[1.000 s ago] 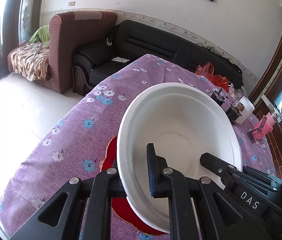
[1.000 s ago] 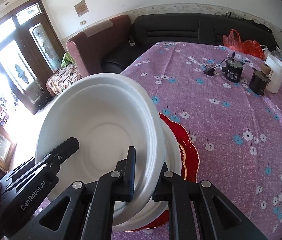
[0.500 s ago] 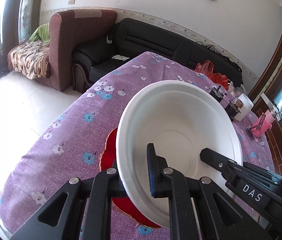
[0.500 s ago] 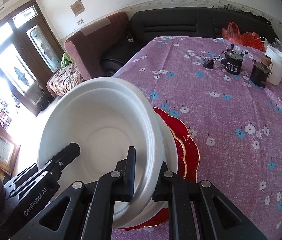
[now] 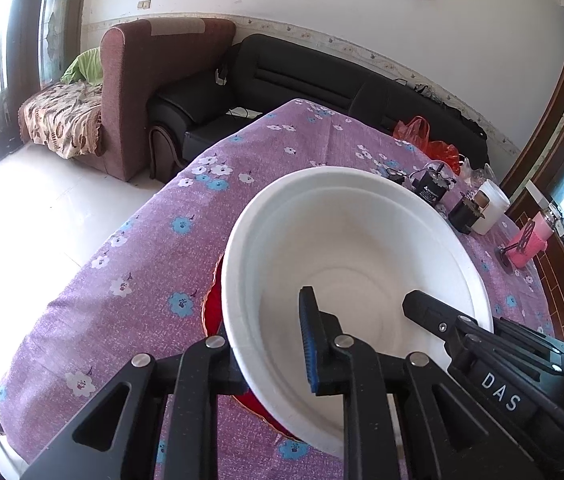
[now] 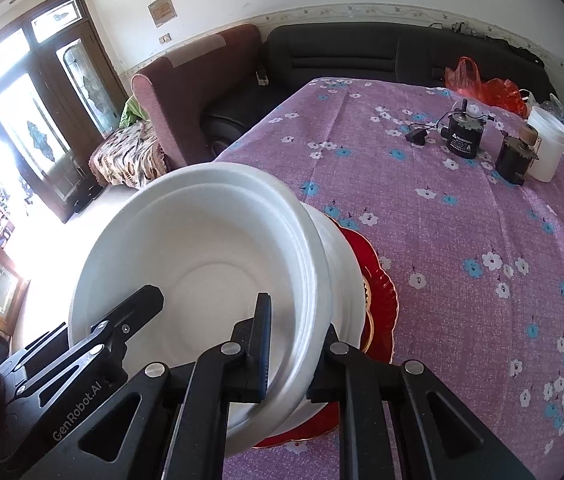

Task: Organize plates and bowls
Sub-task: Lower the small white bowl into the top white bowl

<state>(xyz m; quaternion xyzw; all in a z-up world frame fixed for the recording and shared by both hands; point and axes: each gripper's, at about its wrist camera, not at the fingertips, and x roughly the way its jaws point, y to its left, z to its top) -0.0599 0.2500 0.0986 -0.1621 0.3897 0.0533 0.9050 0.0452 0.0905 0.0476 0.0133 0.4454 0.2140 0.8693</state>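
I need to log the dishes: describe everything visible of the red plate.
The red plate is glossy, with a scalloped gold-trimmed rim, and lies flat on the purple floral tablecloth near the table's edge. White bowls sit over it and hide most of it; only crescents of rim show on either side. Neither gripper visibly touches it.
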